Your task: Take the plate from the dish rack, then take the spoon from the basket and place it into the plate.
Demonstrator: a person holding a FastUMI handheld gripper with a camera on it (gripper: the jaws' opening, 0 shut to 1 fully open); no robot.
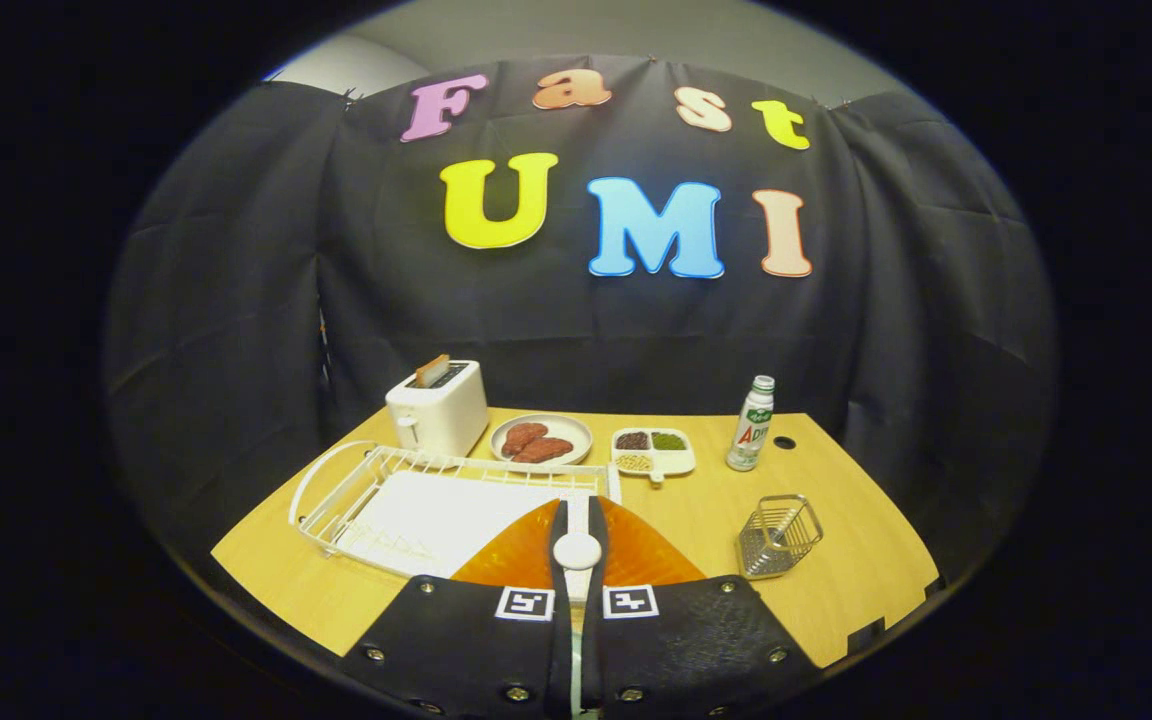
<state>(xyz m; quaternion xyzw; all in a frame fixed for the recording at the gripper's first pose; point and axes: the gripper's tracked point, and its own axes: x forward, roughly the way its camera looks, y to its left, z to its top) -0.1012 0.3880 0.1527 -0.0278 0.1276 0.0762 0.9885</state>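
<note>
**Q:** Orange plate, white spoon: where does each stand?

**A:** The plate (636,555) lies flat on the table (866,560), out of the dish rack (336,490) and just beside its near corner, under my fingers. My gripper (577,510) is clenched on the spoon (577,551), with both fingers pressing the handle. The bowl is poised over the plate's middle, so it should land inside the rim.

**Q:** Room to move?

**A:** Rack wire is close on one side, the wire basket (779,535) is near on the other, and the table edge is beneath me. Open space lies above. I judge it needs a short lowering, a release, then a straight lift.
</note>
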